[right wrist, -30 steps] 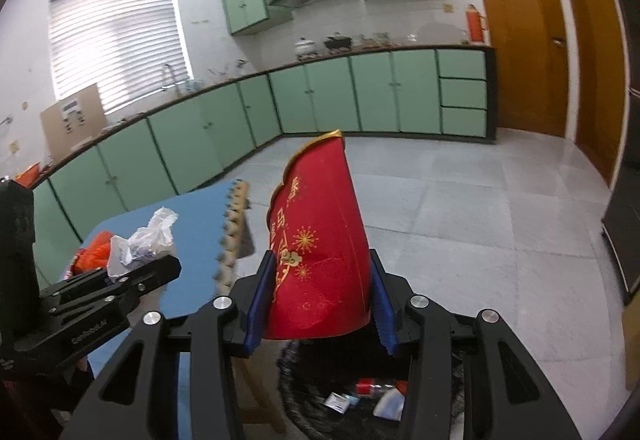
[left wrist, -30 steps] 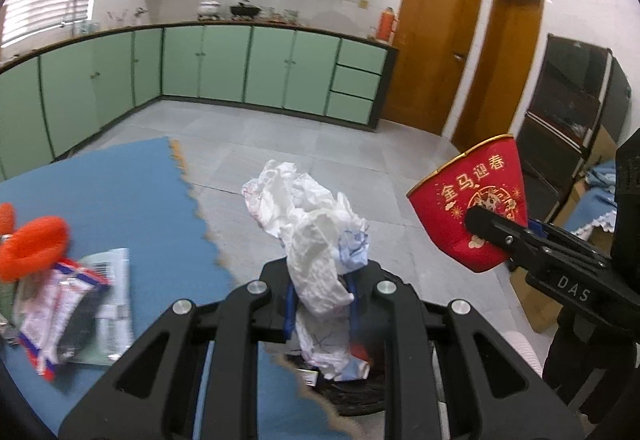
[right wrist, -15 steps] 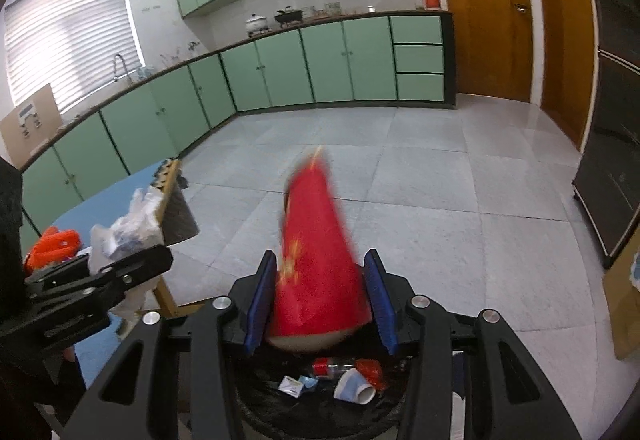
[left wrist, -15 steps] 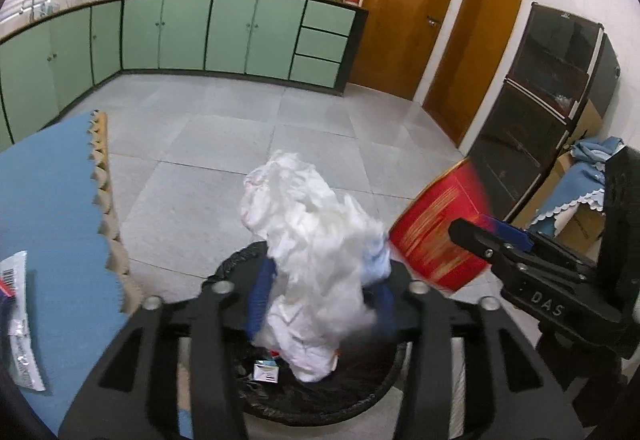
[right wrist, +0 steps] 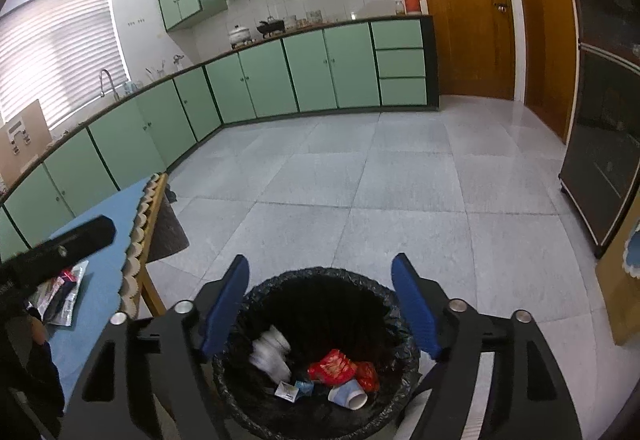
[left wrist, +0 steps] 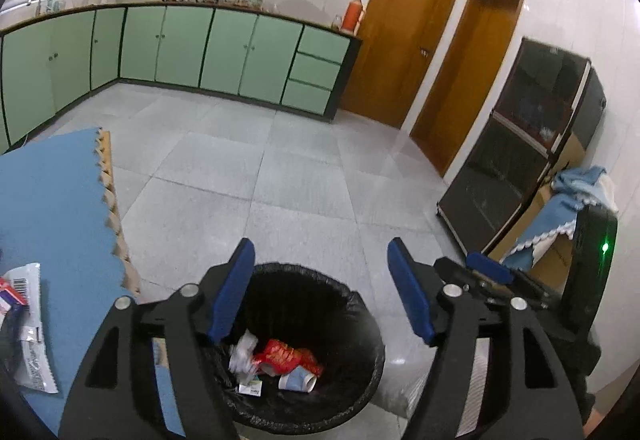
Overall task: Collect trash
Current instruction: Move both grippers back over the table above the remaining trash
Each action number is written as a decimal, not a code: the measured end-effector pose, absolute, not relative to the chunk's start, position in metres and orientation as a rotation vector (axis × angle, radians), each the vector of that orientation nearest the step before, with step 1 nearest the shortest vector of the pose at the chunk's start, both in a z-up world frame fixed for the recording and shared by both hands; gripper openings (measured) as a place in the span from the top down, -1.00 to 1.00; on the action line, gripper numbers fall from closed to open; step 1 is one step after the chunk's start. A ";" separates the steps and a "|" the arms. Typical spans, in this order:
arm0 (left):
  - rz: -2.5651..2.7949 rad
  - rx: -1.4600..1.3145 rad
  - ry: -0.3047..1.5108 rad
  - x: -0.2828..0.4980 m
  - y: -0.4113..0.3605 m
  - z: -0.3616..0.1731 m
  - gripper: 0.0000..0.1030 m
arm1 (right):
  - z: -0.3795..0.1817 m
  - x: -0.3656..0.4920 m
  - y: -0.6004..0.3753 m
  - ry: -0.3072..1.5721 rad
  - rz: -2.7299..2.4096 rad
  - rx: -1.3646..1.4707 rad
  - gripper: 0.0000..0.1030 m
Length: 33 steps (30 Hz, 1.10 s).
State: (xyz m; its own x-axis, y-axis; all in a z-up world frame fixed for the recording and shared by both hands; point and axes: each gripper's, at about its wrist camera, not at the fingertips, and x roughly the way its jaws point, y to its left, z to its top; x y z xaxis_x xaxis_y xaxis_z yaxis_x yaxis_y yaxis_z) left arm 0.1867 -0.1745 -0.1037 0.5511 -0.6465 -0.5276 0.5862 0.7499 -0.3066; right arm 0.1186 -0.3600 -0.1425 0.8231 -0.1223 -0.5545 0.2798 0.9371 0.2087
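Note:
A black-lined trash bin (left wrist: 360, 308) stands on the floor by the table; it also shows in the right wrist view (right wrist: 256, 288). Inside lie the red paper bag (left wrist: 282, 354) (right wrist: 334, 368), the crumpled white plastic (left wrist: 244, 352) (right wrist: 272, 354) and a paper cup (left wrist: 298, 382) (right wrist: 348, 396). My left gripper (left wrist: 322, 292) is open and empty above the bin. My right gripper (right wrist: 322, 304) is open and empty above the bin too; it shows at the right of the left wrist view (left wrist: 488, 268).
A blue-covered table (left wrist: 60, 199) (right wrist: 104, 280) stands left of the bin, with plastic wrappers (left wrist: 30, 324) (right wrist: 60, 292) on it. Grey tiled floor (left wrist: 304, 167) lies ahead, green cabinets behind. A dark glass cabinet (left wrist: 520, 159) stands at the right.
Both grippers have opened over the bin. The white plastic has dropped from the left one and the red paper bag from the right one; both now lie in the bin.

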 end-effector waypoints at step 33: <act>0.046 -0.080 0.599 0.129 0.140 -0.103 -0.57 | -0.133 0.189 -0.108 0.590 0.292 0.173 -0.86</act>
